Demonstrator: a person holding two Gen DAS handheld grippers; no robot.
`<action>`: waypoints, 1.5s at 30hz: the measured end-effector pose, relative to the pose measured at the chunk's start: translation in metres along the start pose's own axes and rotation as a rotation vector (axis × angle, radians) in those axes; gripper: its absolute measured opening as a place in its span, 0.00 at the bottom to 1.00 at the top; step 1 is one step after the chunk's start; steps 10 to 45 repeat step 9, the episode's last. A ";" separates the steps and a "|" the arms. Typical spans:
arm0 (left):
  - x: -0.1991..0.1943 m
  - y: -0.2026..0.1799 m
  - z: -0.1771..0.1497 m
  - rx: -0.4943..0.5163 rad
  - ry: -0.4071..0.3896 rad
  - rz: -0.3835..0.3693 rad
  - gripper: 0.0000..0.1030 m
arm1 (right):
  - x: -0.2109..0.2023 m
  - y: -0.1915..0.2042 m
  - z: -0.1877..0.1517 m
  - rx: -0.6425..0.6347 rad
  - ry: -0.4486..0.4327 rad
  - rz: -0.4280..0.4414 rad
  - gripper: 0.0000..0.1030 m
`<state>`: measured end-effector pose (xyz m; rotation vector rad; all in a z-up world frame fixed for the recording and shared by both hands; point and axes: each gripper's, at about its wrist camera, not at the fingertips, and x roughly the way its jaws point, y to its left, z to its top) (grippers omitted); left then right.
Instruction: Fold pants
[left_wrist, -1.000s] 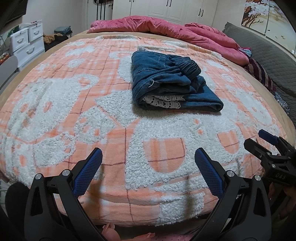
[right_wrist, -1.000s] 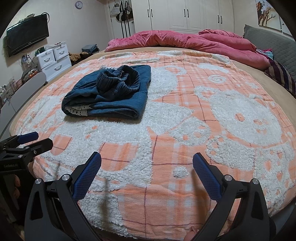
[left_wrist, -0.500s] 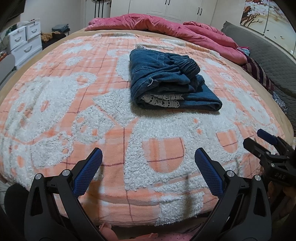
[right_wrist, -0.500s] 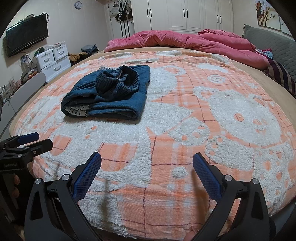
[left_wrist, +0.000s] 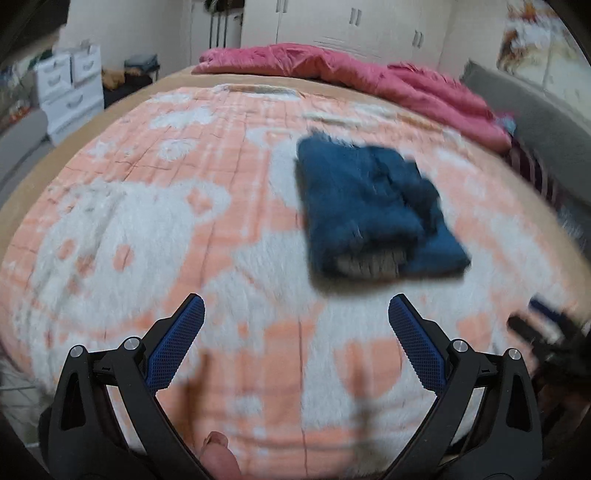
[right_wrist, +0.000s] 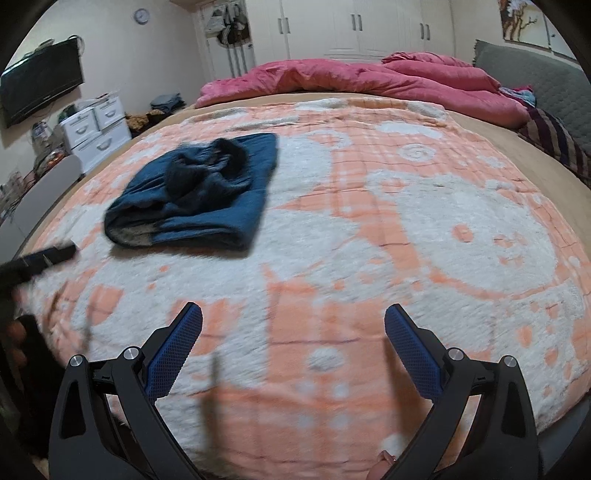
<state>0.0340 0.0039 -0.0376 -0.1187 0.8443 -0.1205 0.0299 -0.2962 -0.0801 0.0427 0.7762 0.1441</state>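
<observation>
The blue denim pants (left_wrist: 369, 210) lie folded into a compact bundle on the orange-and-white blanket (left_wrist: 147, 240); in the right wrist view the pants (right_wrist: 199, 192) sit to the left of centre. My left gripper (left_wrist: 295, 317) hangs open over the blanket near the bed's front edge, short of the pants and holding nothing. The right gripper (right_wrist: 293, 321) is open too, empty, with the pants off to its upper left. The left wrist view is blurred by motion. Each gripper shows at the edge of the other's view as a dark blur.
A pink duvet (right_wrist: 351, 81) is heaped along the far side of the bed. White drawers (right_wrist: 94, 127) and a wall TV (right_wrist: 40, 86) stand at the left, a grey headboard (right_wrist: 535, 77) and striped cloth (right_wrist: 554, 140) at the right.
Both grippers have moved up and forward over the blanket, so the pants now sit lower and nearer in view. The views are motion-blurred. Jaws stay open; the pants have not moved.
</observation>
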 end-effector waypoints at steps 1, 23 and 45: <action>0.005 0.011 0.012 -0.026 0.006 0.014 0.91 | 0.001 -0.010 0.005 0.010 -0.003 -0.023 0.96; 0.079 0.145 0.076 -0.108 0.131 0.352 0.91 | 0.020 -0.158 0.059 0.169 0.019 -0.281 0.96; 0.079 0.145 0.076 -0.108 0.131 0.352 0.91 | 0.020 -0.158 0.059 0.169 0.019 -0.281 0.96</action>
